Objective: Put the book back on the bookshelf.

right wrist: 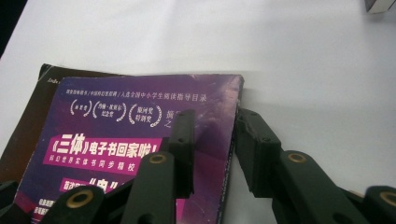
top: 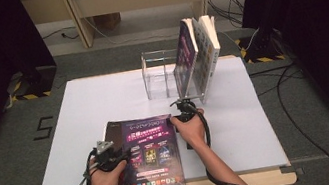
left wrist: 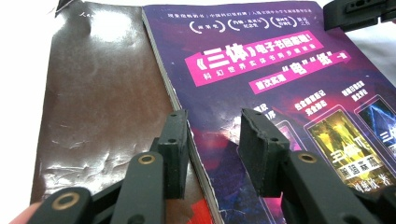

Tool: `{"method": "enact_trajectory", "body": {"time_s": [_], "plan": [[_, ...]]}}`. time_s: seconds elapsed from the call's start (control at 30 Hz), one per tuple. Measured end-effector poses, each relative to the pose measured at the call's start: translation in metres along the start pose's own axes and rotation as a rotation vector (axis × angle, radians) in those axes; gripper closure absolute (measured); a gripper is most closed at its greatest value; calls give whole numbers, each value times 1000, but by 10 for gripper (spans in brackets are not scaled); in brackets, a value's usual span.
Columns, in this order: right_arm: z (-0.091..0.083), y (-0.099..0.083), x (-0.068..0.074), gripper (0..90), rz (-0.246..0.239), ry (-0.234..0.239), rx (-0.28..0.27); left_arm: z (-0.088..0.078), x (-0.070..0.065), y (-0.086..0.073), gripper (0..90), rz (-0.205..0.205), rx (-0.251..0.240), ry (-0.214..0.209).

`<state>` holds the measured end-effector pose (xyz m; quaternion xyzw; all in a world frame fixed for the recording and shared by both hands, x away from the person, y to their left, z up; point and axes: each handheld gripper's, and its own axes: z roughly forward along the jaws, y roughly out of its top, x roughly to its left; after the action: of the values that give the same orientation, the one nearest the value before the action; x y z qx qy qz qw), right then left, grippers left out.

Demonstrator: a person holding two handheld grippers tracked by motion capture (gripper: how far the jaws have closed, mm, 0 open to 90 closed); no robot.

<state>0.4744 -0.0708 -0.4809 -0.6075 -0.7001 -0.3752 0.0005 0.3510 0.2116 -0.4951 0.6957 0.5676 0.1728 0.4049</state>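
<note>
Both jaws parted, astride edges of glossy purple magazine (top: 149,150), flat, cover up.

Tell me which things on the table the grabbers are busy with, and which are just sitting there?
Busy with:
- purple book
- brown book lying under it
- left gripper at the purple book's left edge
- right gripper at its right edge

Just sitting there:
- clear plastic rack
- two books standing in it
</note>
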Motion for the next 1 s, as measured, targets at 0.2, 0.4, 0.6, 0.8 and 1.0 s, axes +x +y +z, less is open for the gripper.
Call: {"method": "enact_trajectory", "body": {"time_s": [0.2,0.4,0.6,0.8,1.0], "plan": [[-8,0,2,724,0,21,-33,0,0,0,621,1,1,1],[-14,-1,3,726,33,69,-56,0,0,0,623,-3,-1,3],[-11,-6,17,721,9,130,-12,-1,2,-1,627,-7,-7,5],[-14,-4,23,749,-22,101,4,-1,2,-1,624,-5,-9,8],[-18,1,29,834,-19,126,18,-2,6,-2,609,-27,-19,-17]]}}
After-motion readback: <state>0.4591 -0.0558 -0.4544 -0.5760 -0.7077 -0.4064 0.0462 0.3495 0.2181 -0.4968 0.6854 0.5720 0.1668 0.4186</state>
